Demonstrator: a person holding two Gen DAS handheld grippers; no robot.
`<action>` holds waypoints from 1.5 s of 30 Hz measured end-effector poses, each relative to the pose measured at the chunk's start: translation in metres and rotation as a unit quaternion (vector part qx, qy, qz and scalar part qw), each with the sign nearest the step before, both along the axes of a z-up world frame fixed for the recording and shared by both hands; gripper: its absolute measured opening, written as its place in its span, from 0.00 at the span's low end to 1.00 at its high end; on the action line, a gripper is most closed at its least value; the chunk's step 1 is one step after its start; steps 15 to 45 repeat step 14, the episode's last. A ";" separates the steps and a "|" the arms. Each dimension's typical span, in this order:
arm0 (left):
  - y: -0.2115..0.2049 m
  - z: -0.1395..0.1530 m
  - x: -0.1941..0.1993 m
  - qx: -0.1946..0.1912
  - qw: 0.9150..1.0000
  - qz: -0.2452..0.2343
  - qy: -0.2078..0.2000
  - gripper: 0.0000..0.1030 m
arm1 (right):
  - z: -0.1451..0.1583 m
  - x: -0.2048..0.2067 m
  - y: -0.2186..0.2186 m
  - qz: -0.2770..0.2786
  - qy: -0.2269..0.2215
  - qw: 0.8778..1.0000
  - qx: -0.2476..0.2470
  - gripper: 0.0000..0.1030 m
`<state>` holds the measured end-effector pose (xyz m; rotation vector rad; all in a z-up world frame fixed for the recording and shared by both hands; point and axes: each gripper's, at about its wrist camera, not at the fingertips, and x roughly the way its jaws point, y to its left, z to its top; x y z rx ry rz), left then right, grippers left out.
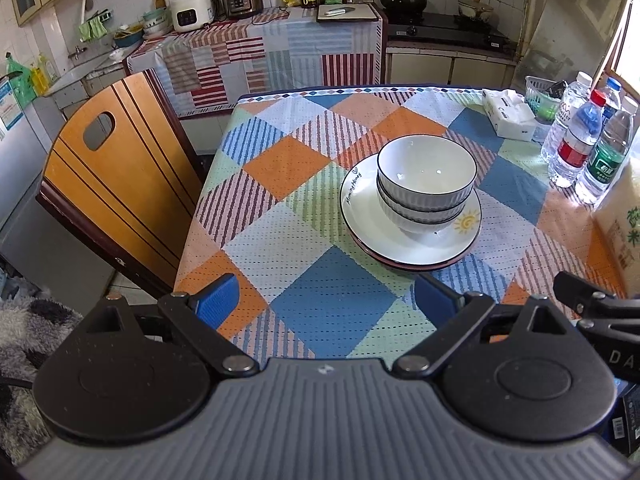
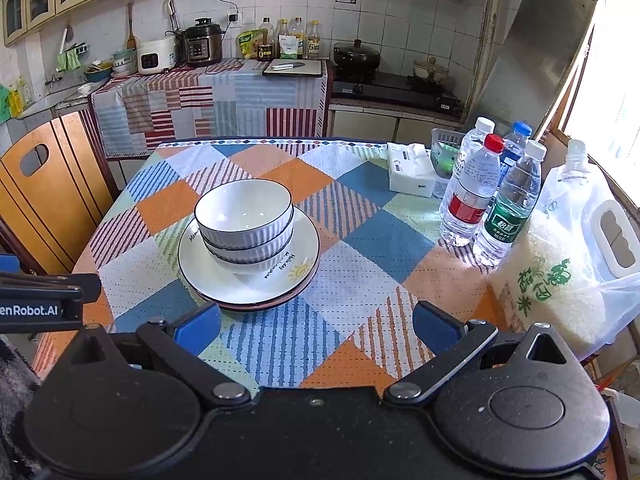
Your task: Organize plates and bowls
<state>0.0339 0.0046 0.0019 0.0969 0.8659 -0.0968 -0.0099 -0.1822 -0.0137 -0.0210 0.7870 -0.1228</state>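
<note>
**Bowls on plates, mid-counter**

Here's the counter (image 2: 360, 248): the bowls (image 2: 246, 220) sit nested one in another on the stacked plates (image 2: 224, 280), near the middle. Off to the right stand the water bottles (image 2: 472, 196), close together, with the rice bag (image 2: 556, 280) just beside them nearer the camera. Behind the bottles sits the basket (image 2: 444, 152), the tissue pack (image 2: 412, 172) to its left. A chair (image 1: 116, 184) stands at the counter's left edge. Behind it all lies the stove (image 2: 396, 88).

We're seeing a checkered tablecloth (image 1: 320, 300) spreading ahead of the jaws, a wooden chair (image 1: 116, 184) standing left of them, white tiled wall (image 2: 420, 12) running far ahead, daylight coming through a window (image 2: 616, 80) on the right.
</note>
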 end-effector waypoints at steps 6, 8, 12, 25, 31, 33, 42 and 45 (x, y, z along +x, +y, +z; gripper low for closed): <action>0.001 0.000 0.001 -0.009 1.000 0.001 0.002 0.93 | -0.002 0.001 -0.001 -0.001 0.003 1.000 0.001 1.00; 0.002 0.000 0.001 -0.009 1.000 0.001 0.002 0.93 | -0.003 0.001 -0.001 -0.002 0.004 1.000 0.001 1.00; 0.002 0.000 0.001 -0.009 1.000 0.002 0.004 0.93 | -0.004 0.002 0.000 -0.002 0.005 1.000 0.002 1.00; 0.003 0.000 0.000 -0.010 1.000 0.000 0.006 0.93 | -0.004 0.002 0.000 -0.001 0.005 1.000 0.001 1.00; 0.003 0.000 0.000 -0.010 1.000 0.000 0.006 0.93 | -0.004 0.002 0.000 -0.001 0.005 1.000 0.001 1.00; 0.003 0.000 0.000 -0.010 1.000 0.000 0.006 0.93 | -0.004 0.002 0.000 -0.001 0.005 1.000 0.001 1.00; 0.003 0.000 0.000 -0.010 1.000 0.000 0.006 0.93 | -0.004 0.002 0.000 -0.001 0.005 1.000 0.001 1.00; 0.003 0.000 0.000 -0.010 1.000 0.000 0.006 0.93 | -0.004 0.002 0.000 -0.001 0.005 1.000 0.001 1.00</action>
